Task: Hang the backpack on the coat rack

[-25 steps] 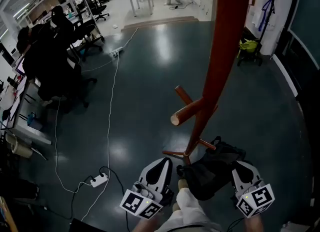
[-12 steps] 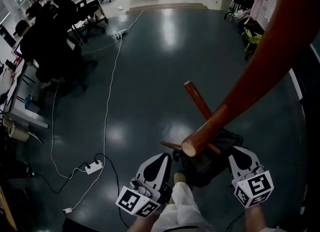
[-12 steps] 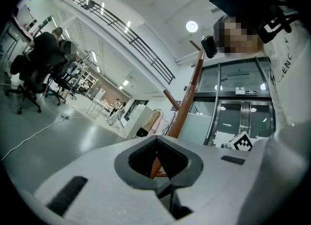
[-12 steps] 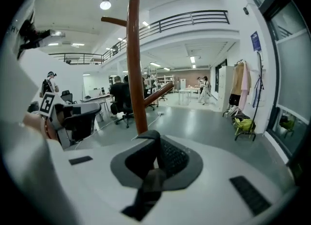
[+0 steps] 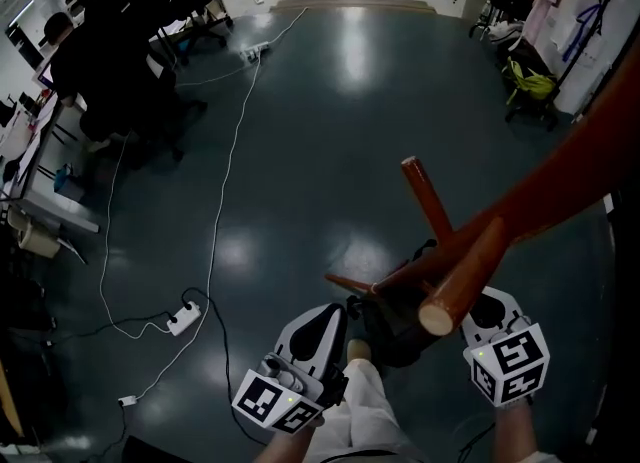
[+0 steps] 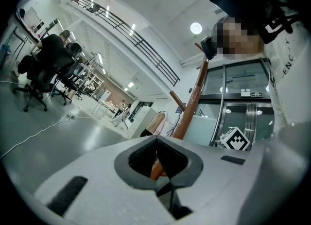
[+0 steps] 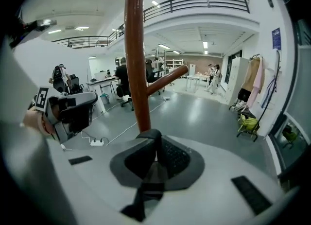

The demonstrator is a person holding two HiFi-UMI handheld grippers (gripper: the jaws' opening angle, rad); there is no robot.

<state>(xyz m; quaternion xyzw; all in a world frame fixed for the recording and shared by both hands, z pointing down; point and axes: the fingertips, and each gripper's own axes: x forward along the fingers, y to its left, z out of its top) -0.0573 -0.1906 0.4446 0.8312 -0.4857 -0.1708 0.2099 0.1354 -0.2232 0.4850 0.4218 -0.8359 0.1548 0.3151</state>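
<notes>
The red-brown coat rack [image 5: 560, 181] leans across the head view from the upper right down to its feet. One peg [image 5: 452, 291] ends just in front of my right gripper [image 5: 487, 303]. The black backpack [image 5: 392, 329] hangs low between both grippers, by the rack's base. My left gripper [image 5: 335, 323] is at the backpack's left side. In the right gripper view the jaws of the right gripper [image 7: 154, 134] are shut on a dark strap [image 7: 149, 182], with the rack pole [image 7: 135, 49] right behind. The left gripper [image 6: 156, 139] looks shut, with a dark strap end [image 6: 171, 200] below the pads and the rack [image 6: 192, 102] beyond.
A white power strip [image 5: 183, 319] and its long cable [image 5: 228, 171] lie on the dark floor to the left. Black office chairs with seated people [image 5: 110, 61] stand at the far left. Hanging clothes [image 5: 545, 1] and a yellow-green bag [image 5: 530, 81] are at the far right.
The rack has swung right in the head view and its near peg now ends beside the right gripper. Both grippers stay shut, with the backpack between them.
</notes>
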